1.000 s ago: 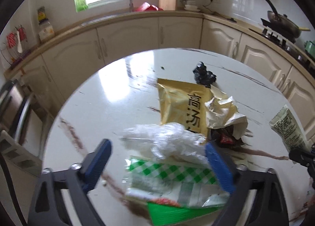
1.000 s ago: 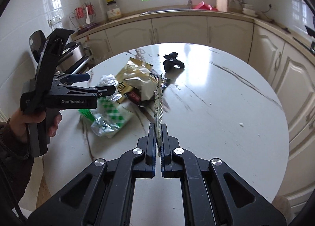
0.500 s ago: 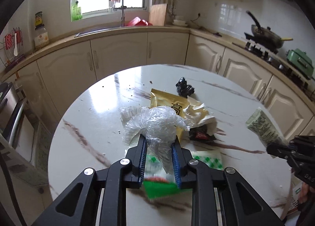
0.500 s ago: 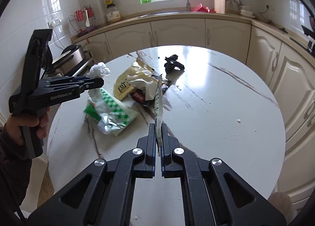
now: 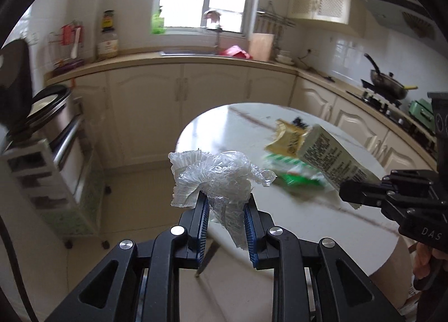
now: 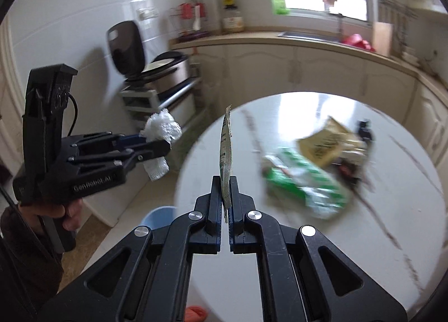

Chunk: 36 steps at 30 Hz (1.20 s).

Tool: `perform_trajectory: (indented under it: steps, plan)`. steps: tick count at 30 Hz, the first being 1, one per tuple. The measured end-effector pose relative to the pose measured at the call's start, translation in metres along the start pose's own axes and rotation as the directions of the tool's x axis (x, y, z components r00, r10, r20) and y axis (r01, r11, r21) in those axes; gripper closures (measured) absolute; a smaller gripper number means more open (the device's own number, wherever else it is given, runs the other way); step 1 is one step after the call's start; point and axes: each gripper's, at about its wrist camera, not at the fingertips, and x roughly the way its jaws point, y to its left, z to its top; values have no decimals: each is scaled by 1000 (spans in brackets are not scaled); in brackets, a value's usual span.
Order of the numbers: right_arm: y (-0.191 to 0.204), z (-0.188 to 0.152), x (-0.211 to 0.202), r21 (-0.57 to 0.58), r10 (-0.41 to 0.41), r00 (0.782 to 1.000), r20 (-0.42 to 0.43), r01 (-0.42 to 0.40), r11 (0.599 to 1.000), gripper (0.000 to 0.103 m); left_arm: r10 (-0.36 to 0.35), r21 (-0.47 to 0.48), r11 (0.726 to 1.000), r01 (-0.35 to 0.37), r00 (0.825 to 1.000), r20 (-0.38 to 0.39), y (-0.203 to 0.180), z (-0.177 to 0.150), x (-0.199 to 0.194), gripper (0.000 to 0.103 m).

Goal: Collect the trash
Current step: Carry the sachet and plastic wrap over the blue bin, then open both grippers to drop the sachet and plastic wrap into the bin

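- Pinching a crumpled clear plastic wrap (image 5: 215, 173), the left gripper (image 5: 226, 211) has its blue-padded fingers (image 5: 203, 218) closed on it, off the table edge and above the floor.
- The right gripper (image 6: 225, 193) presses its fingers together on a flat printed sachet (image 6: 226, 159), which stands upright, edge-on to the camera.
- Behind both, the round white table (image 6: 308, 252) carries more trash: a green-and-white checked packet (image 6: 302, 182) and, just beyond it, a yellow bag (image 6: 324, 148); a small black object (image 6: 364, 130) lies near the far side.
- A blue bin (image 6: 156, 217) shows on the floor, below the right gripper.
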Motion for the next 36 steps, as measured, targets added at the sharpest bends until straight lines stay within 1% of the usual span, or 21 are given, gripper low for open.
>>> perform_trajectory:
  steps: [3,4,7,10,13,16,20,22,23,24,26,28,30,32,33,34,35,36]
  plan:
    - [45,8,30,-46,64,998,-27,-65,997,99,52,-44,998,-52,998,-19,40,-28,-23,82]
    - [60,10,41,-59,87,995,-40,-89,994,99,81,-64,994,-83,996,-30,56,-39,-28,82]
    - [104,11,75,-97,142,986,-83,-149,984,99,118,-113,986,-126,990,-70,95,-68,-47,82]
    - [142,7,114,-139,173,975,-138,-192,972,99,143,-170,972,-165,980,-136,131,-100,-48,82]
    - [169,-4,162,-151,187,960,-209,-221,964,99,149,-209,959,-190,969,-196,152,-124,-36,81]
    - [179,-17,201,-140,186,945,-269,-229,963,99,129,-250,949,-191,961,-243,172,-145,-19,81]
    - [181,-36,249,-112,163,922,-351,-215,970,99,111,-294,935,-201,949,-295,188,-154,15,79]
    - [182,-44,264,-104,162,913,-373,-215,971,99,108,-315,926,-209,945,-310,193,-160,27,66]
    - [183,-48,272,-97,165,908,-385,-218,971,99,118,-326,918,-226,940,-320,200,-161,30,51]
    - [184,-51,279,-89,168,904,-394,-219,972,99,132,-335,909,-247,935,-330,204,-164,31,42]
    - [183,-53,291,-76,175,897,-406,-224,971,99,151,-347,898,-272,929,-339,213,-160,36,38]
    - [184,-55,299,-61,193,889,-415,-239,969,99,179,-359,881,-308,920,-349,220,-159,34,36]
    - [189,-57,302,-62,207,886,-415,-255,965,98,196,-386,861,-331,917,-348,224,-158,26,36]
    - [195,-55,306,-34,257,877,-405,-296,955,94,215,-404,846,-349,916,-339,227,-157,12,35]
    - [197,-54,307,-14,291,873,-391,-322,947,94,226,-408,840,-358,914,-337,227,-157,6,35]
    - [197,-52,306,1,307,874,-377,-331,944,92,233,-411,837,-362,915,-330,226,-155,1,35]
    - [198,-51,305,3,300,879,-371,-322,947,83,240,-411,836,-364,915,-323,220,-153,-9,35]
    - [200,-50,304,-1,292,883,-367,-314,949,76,249,-406,837,-368,916,-316,216,-152,-15,35]
